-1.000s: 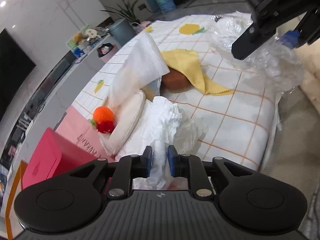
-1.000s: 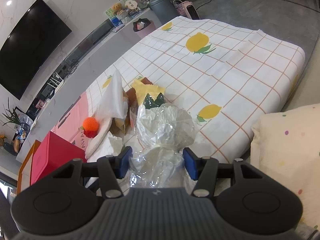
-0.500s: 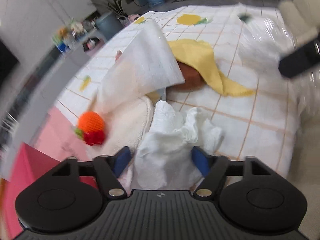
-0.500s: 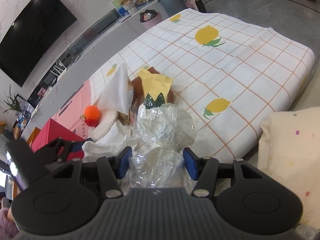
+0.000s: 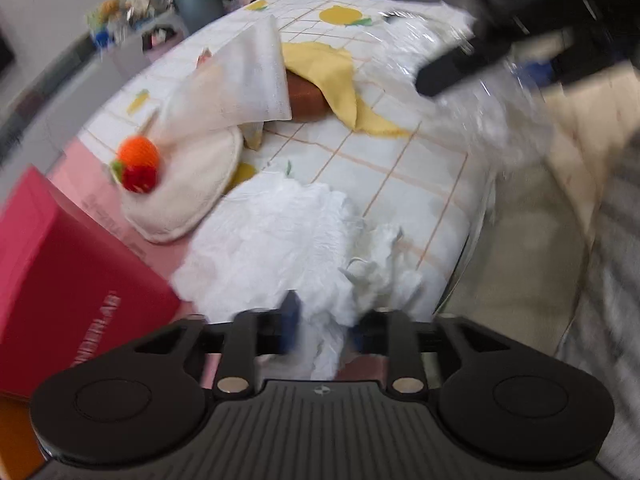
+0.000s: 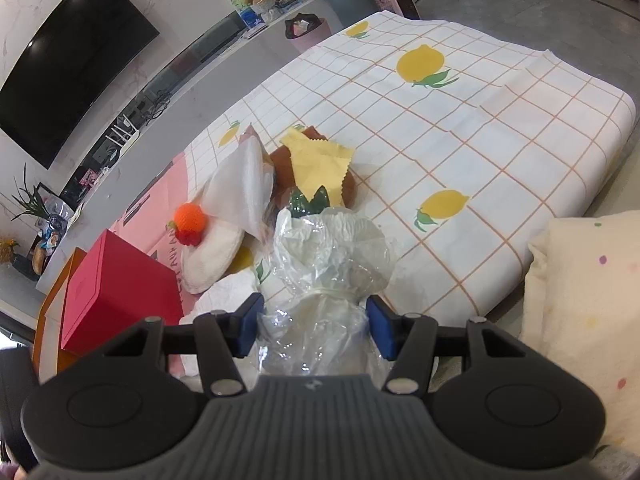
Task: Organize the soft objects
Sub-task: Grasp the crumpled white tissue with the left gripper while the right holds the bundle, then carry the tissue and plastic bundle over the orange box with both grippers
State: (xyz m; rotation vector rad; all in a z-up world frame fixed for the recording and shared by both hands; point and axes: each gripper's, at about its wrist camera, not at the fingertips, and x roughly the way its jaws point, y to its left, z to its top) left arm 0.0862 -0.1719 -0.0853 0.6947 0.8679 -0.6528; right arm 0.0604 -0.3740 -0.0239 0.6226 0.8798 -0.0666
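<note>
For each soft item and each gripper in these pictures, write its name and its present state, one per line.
Left gripper: open, jaws just widened, white cloth loose between them.
Right gripper: shut on clear plastic bag.
White cloth: crumpled.
Clear plastic bag: tied, held.
Yellow cloth: draped over brown item.
Red box: closed.

I see the knitted fruit (image 6: 191,224) on the round pad (image 6: 212,254), the box (image 6: 116,296) to their left, the folded cloth (image 6: 244,186) behind the pad, and the plastic bag (image 6: 332,256) right of them on the counter (image 6: 500,128).
</note>
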